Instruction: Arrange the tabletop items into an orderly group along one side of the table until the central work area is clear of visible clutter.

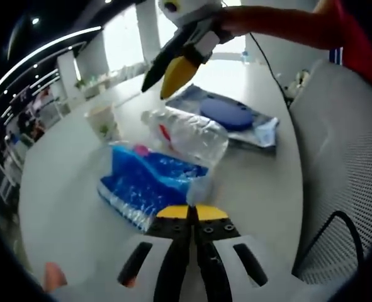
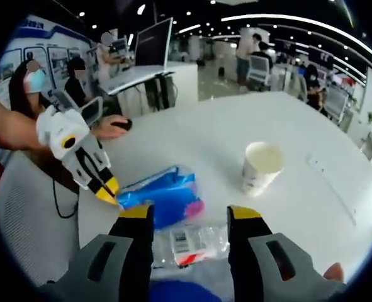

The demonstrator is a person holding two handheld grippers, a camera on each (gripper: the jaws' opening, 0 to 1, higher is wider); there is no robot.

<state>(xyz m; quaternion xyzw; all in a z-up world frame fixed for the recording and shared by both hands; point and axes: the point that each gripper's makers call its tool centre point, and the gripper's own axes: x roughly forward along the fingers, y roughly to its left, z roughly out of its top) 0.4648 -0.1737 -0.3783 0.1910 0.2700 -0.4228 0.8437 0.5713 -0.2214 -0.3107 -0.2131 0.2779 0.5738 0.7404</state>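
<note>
A blue plastic packet (image 1: 145,182) (image 2: 160,198) lies on the white table (image 1: 60,201) (image 2: 236,126). My left gripper (image 1: 192,212) (image 2: 112,189) is shut, its yellow tips pinched on the packet's near edge. Behind the packet lies a clear crumpled bottle (image 1: 189,133) (image 2: 192,244) with a red-and-white label. My right gripper (image 2: 191,217) (image 1: 158,89) hovers open over the bottle, one jaw on each side and not touching it. A white paper cup (image 1: 102,121) (image 2: 260,165) stands upright beyond the packet.
A round blue object (image 1: 226,113) rests on a clear bag (image 1: 264,132) past the bottle. A grey mesh chair (image 1: 343,176) (image 2: 22,214) stands against the table's edge. Desks, monitors and people fill the room behind the table. The far table top is bare.
</note>
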